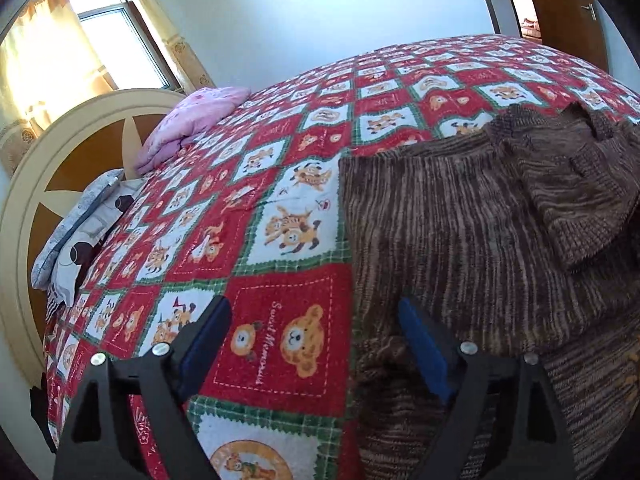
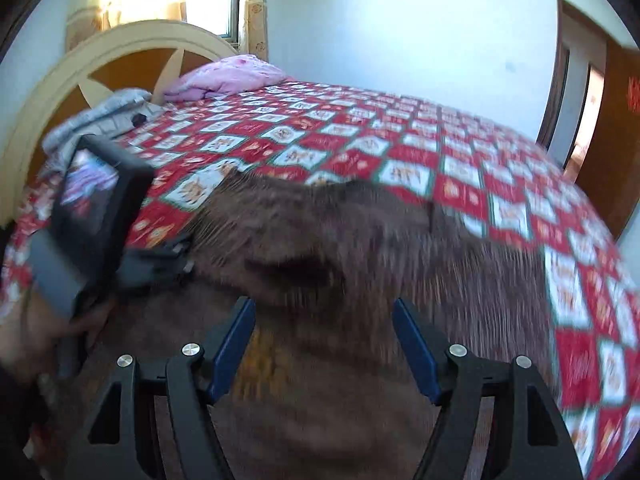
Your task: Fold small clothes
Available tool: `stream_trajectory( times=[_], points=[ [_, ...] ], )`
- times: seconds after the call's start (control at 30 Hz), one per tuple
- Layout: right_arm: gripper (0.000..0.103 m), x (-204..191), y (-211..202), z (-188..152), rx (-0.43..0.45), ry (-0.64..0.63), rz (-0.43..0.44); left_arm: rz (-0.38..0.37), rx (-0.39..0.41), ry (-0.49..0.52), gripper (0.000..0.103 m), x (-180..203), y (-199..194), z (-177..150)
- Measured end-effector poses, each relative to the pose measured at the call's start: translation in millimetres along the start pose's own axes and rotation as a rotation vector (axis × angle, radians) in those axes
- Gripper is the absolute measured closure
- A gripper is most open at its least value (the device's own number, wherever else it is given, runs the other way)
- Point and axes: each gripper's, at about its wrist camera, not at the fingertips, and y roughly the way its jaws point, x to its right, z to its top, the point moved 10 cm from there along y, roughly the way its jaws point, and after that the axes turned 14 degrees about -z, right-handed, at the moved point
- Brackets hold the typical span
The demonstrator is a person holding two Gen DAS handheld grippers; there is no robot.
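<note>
Sweater (image 1: 460,220): you have a knit in streaked dark and light brown, ribbed stripes running its length.
Bedspread (image 1: 280,184): your surface is a check of red and white squares edged in green, printed with orange-brown bears and cream script.
Pillow (image 1: 188,124): pale pink with a faint print.
Second pillow (image 1: 76,236): grey and white with dark brown spots.
Headboard (image 1: 24,200): cream frame over orange-brown panels.
Curtains (image 1: 44,52): yellow, sunlit.
Finger pads (image 1: 420,344): your pads are blue on black arms.
Wall (image 1: 320,12): plain white.
Door (image 2: 608,128): brown wood.
</note>
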Motion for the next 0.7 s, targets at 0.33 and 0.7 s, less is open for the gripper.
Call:
stream_trajectory(
  times=[0.33,0.7],
  points=[
    [0.031,-21.8,66.7,2.9,-0.111,-0.119,-0.067,-0.053,0.020,-0.050,0.015,-0.9,6.9,-3.0],
    [0.031,92.5,85.9,-0.6,-0.174,0.186,-0.223,-0.034,0.030,-0.043,0.014,-1.3,7.0,-3.2]
  ],
)
